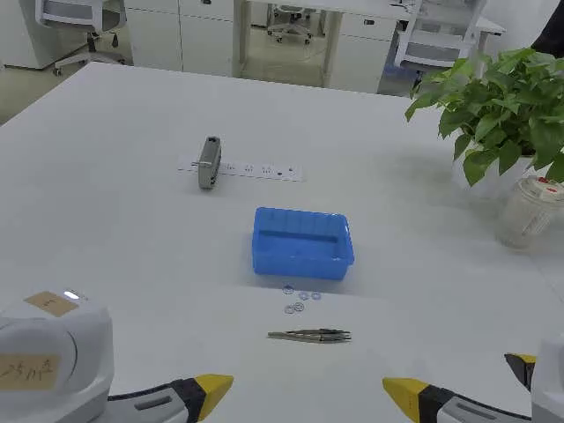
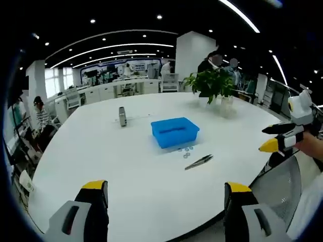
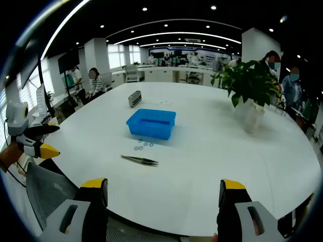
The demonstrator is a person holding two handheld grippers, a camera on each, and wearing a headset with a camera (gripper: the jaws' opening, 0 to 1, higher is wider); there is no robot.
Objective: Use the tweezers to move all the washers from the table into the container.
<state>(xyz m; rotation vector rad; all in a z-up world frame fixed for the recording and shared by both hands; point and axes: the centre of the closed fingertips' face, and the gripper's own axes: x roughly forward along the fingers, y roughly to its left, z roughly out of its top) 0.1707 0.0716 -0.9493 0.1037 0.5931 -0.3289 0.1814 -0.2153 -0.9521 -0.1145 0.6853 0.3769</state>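
Left gripper (image 2: 165, 186) at seven o'clock and right gripper (image 3: 164, 184) at five o'clock hang with jaws wide apart, empty. Between them the tweezers (image 1: 310, 335) lie untouched on the table (image 1: 132, 220). Washers (image 1: 300, 300) cluster at their twelve o'clock, just before the seemingly empty container (image 1: 300, 263); none moved yet.

Worktop (image 1: 106, 220): white, broad, carrying everything listed here.
Container (image 1: 302, 264): blue, rectangular, near the middle.
Washers (image 1: 298, 301): small cluster of rings lying flat, just in front of the container.
Tweezers (image 1: 310, 335): metal, lying crosswise, near the washers on the nearer side, not touching them.
Left claw (image 1: 211, 388): bottom edge, one yellow tip showing.
Right claw (image 1: 458, 374): bottom right, two yellow tips spread wide.
White strip (image 1: 264, 170): flat, beyond the container, with a grey block (image 1: 209, 162) at its left end.
Plant (image 1: 502, 106): far right, with a clear jar (image 1: 529, 211) just beside.
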